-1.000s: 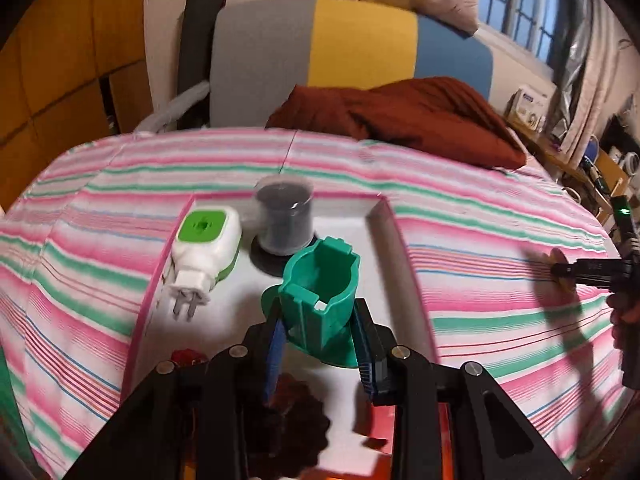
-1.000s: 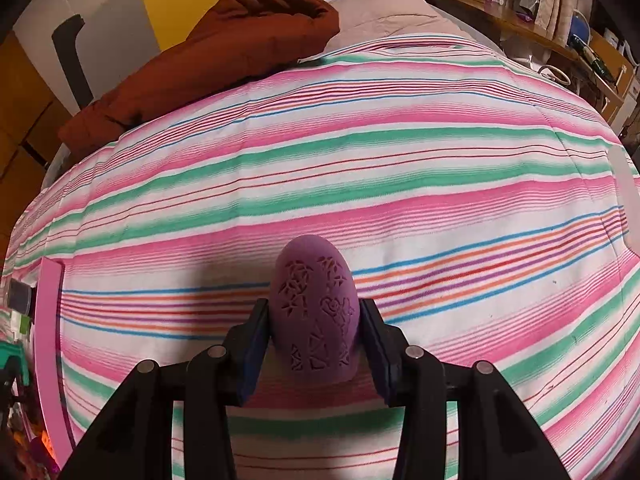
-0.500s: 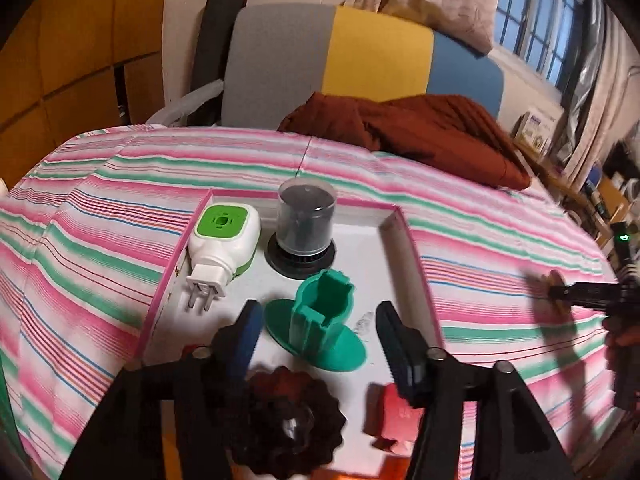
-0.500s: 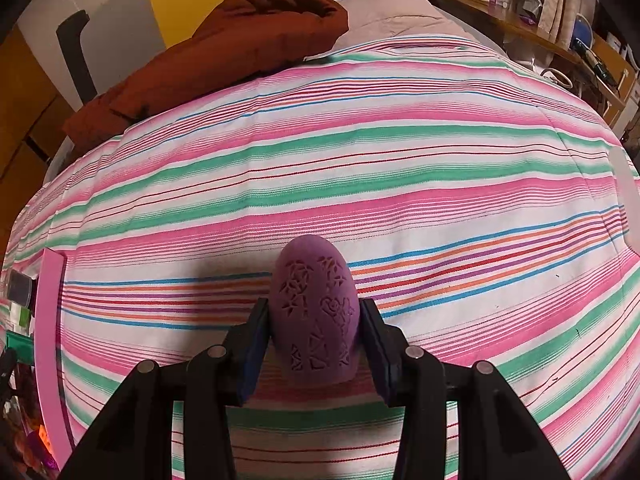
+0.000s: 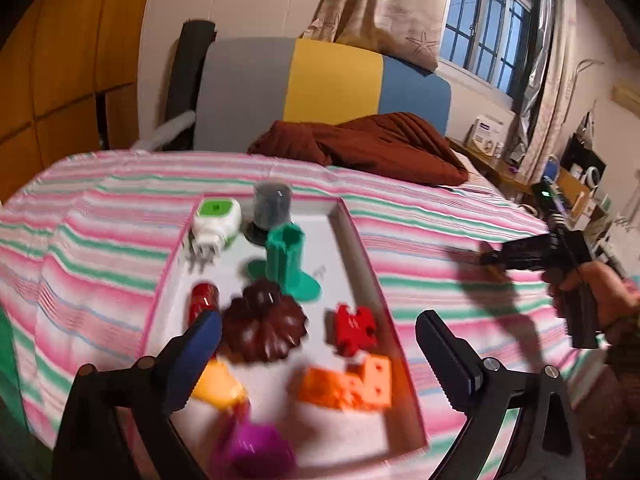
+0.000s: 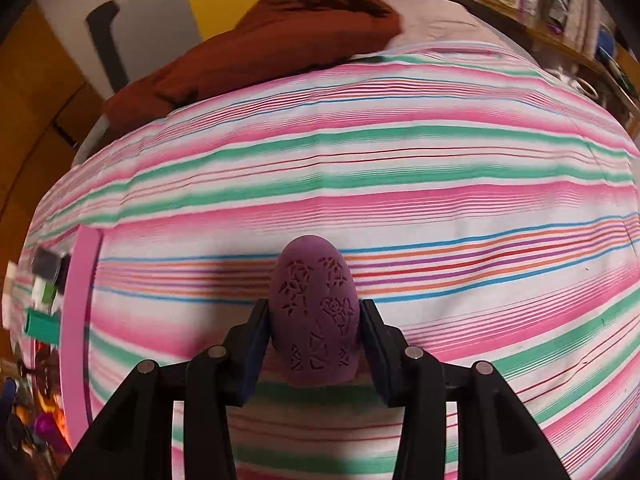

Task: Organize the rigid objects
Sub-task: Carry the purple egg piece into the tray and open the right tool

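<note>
A pink-rimmed tray (image 5: 362, 256) lies on the striped bed and holds several objects. Among them a green holder (image 5: 286, 258) stands upright on its round base, beside a dark jar (image 5: 271, 206), a white and green plug (image 5: 214, 222), a brown fluted mould (image 5: 264, 322) and a red piece (image 5: 354, 328). My left gripper (image 5: 316, 344) hovers above the tray's near half, its jaws opening wide with nothing gripped. My right gripper (image 6: 314, 340) is shut on a purple carved egg (image 6: 314, 312) above the bedspread, right of the tray's rim (image 6: 78, 320).
Orange blocks (image 5: 352, 386), a yellow piece (image 5: 218, 384) and a purple piece (image 5: 252, 452) fill the tray's near end. A brown blanket (image 5: 368, 148) lies at the head of the bed. A hand (image 5: 608, 300) holds the right gripper at the right edge.
My left gripper let go of the green holder, opened wide and drew back and up, bringing more of the tray into view. The right gripper kept its hold on the egg, shifting slightly.
</note>
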